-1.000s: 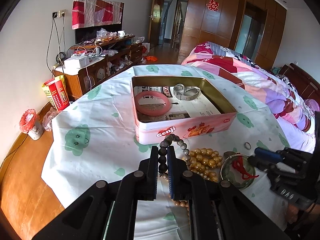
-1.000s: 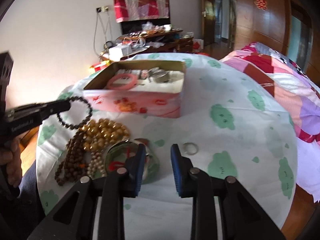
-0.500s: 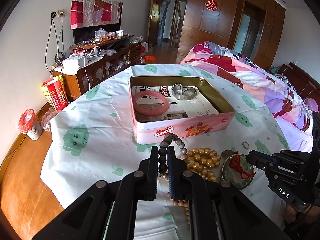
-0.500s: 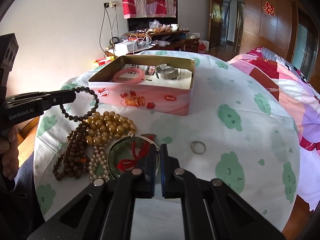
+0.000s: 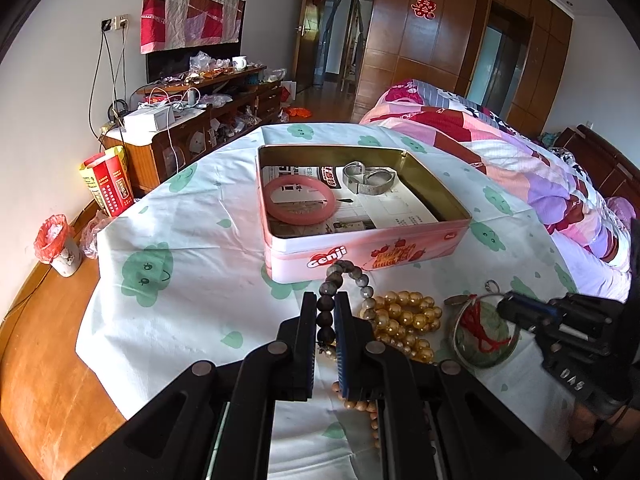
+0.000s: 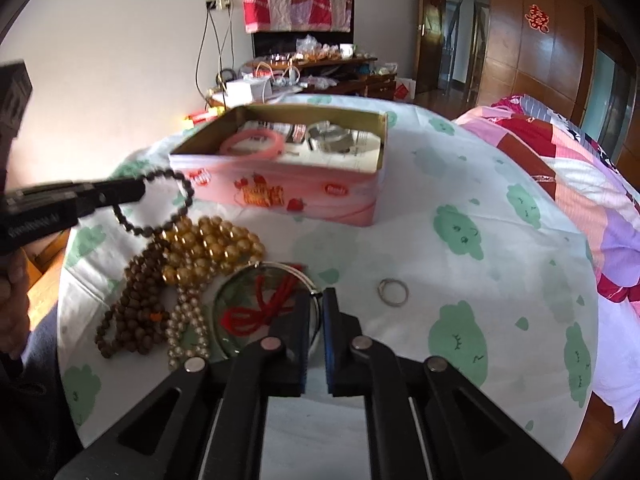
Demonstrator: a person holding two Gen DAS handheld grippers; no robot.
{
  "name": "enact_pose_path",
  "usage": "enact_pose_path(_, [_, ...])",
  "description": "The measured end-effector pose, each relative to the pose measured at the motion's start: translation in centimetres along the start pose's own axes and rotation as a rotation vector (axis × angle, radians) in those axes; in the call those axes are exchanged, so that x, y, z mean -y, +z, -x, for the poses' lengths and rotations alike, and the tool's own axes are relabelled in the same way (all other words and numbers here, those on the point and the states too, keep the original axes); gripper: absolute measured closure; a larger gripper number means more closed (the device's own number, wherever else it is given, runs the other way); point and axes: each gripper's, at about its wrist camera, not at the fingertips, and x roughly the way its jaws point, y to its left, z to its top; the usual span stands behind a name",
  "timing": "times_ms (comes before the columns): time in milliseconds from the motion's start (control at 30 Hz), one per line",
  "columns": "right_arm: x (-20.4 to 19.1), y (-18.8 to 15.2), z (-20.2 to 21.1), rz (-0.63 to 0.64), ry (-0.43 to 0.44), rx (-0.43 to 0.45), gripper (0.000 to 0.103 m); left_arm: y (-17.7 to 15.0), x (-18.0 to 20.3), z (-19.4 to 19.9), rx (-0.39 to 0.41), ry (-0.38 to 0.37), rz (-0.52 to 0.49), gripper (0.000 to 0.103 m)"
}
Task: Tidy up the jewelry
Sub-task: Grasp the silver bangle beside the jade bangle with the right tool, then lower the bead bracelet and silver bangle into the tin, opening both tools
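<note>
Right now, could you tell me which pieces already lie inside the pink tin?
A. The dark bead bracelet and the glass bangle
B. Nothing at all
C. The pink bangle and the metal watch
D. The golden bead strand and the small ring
C: the pink bangle and the metal watch lie on the paper inside the pink tin; the other pieces are outside it.

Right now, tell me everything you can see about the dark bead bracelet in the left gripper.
The dark bead bracelet is a closed loop of round, dark grey-brown beads that look like polished stone or wood. The left gripper is shut on one side of it, a few beads pinched between the blue-padded fingers. The loop hangs lifted off the tablecloth, in front of the pink tin and above the pile of golden beads. Whether its lowest beads touch that pile cannot be told.
</note>
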Motion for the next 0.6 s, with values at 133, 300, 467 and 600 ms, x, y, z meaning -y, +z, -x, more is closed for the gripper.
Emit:
enact_pose_path(133, [0.4,0.8,1.1,-0.019,0.008,0.040,0.095,0.0,0.0,-0.1,0.003,0.000,-0.002,0.095])
enact_pose_path(300, [0.9,1.4,2.1,-0.050,0.039,0.069,0.095,0.2,0.0,0.1,0.009,-0.001,-0.002,0.095])
enact_pose_path(467, [0.7,2.2,3.0,-0.046,0.044,0.097,0.095,1.2,0.2,0.7,0.037,-0.001,-0.015,0.095])
enact_pose_path(600, [0.9,3.2,3.0,-0.038,0.041,0.111,0.095,2.2,0.5,1.0,0.064,-0.007,-0.031,0.095])
